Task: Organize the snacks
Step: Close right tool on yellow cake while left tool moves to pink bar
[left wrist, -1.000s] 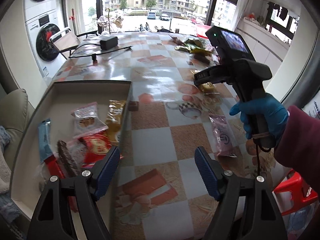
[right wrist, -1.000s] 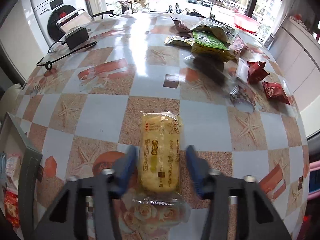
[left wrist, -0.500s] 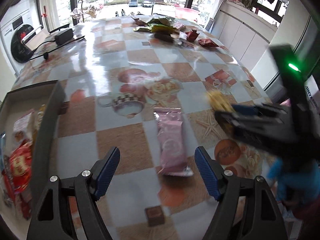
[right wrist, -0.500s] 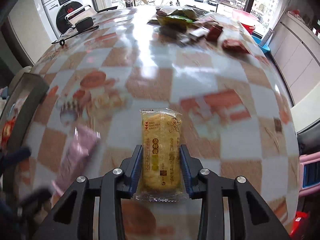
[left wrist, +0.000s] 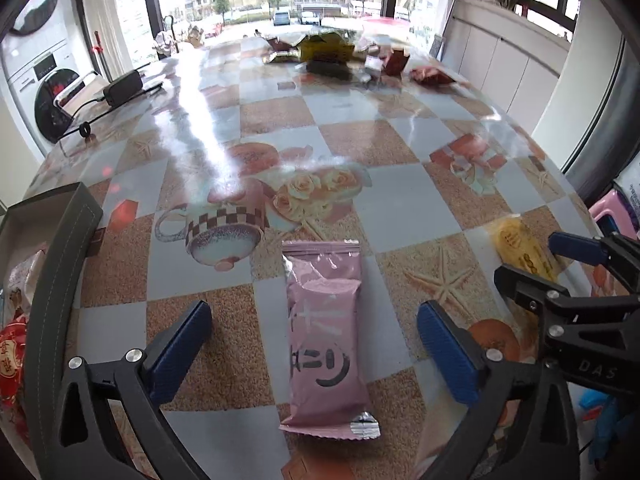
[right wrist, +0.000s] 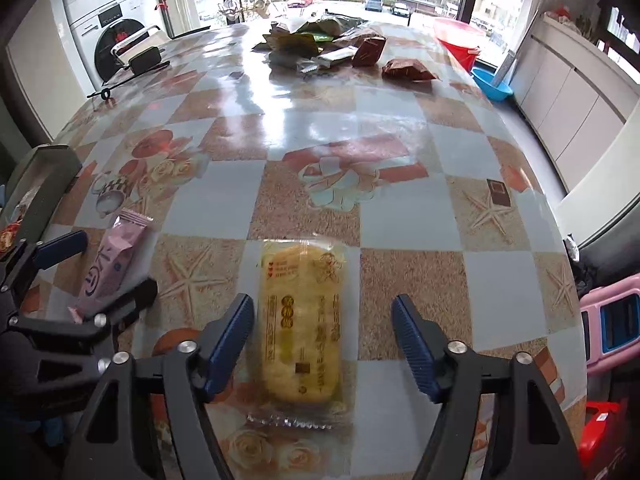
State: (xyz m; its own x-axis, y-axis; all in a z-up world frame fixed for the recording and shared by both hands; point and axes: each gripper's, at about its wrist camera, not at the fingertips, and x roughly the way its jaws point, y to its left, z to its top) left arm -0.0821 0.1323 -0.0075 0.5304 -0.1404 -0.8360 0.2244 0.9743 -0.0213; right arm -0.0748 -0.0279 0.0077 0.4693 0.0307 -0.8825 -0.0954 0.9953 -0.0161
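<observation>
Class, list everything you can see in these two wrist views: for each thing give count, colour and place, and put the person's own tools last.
pink snack packet: one, pink, flat on table between the left gripper's fingers
yellow snack packet: one, yellow, flat on table between the right gripper's fingers
snack pile: several, green, brown, silver, table's far end
box: one, grey, left table edge, snacks inside
power adapter: one, black, far left
table: one, checked cloth
left gripper: open, just widened
right gripper: open, just widened

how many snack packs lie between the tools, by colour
pink pack: 1, between the open left tool fingers
yellow pack: 1, between the open right tool fingers
total: 2
</observation>
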